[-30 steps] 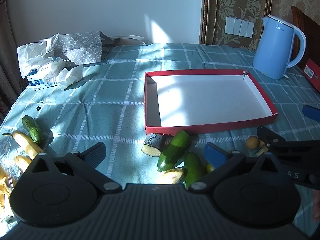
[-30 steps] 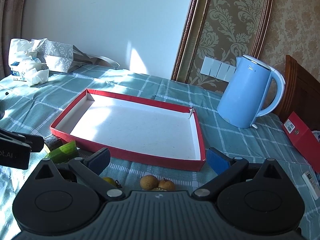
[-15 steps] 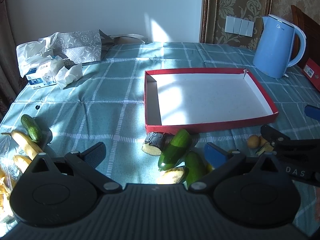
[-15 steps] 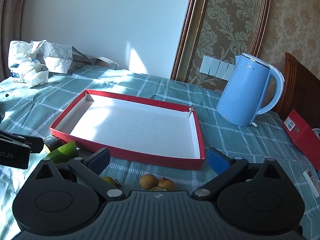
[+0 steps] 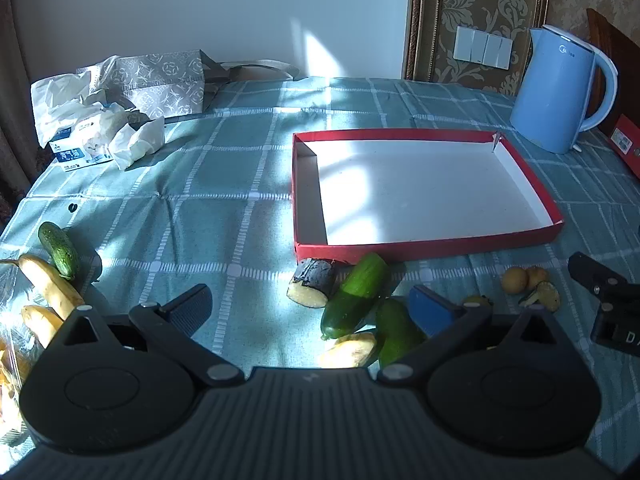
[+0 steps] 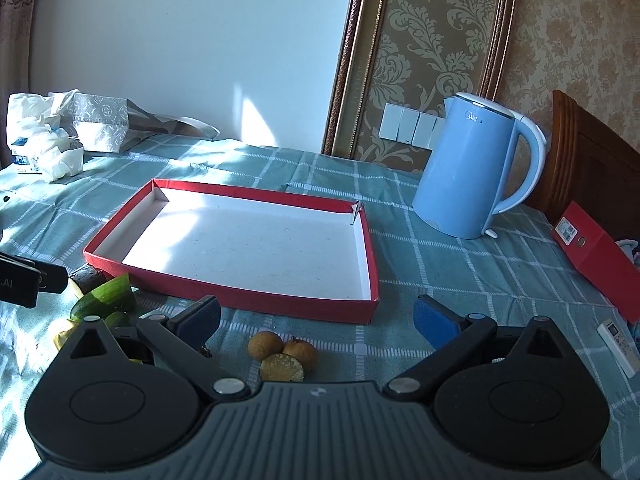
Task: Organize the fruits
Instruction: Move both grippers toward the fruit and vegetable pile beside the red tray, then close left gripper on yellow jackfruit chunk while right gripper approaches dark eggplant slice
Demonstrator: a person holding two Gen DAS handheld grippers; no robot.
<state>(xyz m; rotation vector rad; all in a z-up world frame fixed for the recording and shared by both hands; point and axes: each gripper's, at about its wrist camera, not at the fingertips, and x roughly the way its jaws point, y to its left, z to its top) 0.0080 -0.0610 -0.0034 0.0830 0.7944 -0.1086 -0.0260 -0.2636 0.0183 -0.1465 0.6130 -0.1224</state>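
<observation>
Tongs both gaping wide, gripping nothing: left tongs (image 5: 310, 306) hovering over cucumber pile (image 5: 354, 294) by red tray (image 5: 428, 242) near edge, right tongs (image 6: 318, 318) hanging above three small brown fruits (image 6: 280, 354) sitting on desk (image 6: 460, 276) just in front of tray. Tray lying with nothing inside. Blue kettle (image 6: 472, 170) standing behind tray, off to right. Another cucumber (image 5: 58, 250) and bananas (image 5: 48, 290) lying far left.

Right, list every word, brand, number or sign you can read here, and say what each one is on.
"Midea", partly legible, on the blue kettle.
"D", cut off at the frame edge, on the right hand-held gripper seen from the left wrist.
".AI", start cut off, on the left hand-held gripper seen from the right wrist.
Tissue pack: print too blurred to read.
Red box label: too small to read.
Remote control: markings unreadable.
</observation>
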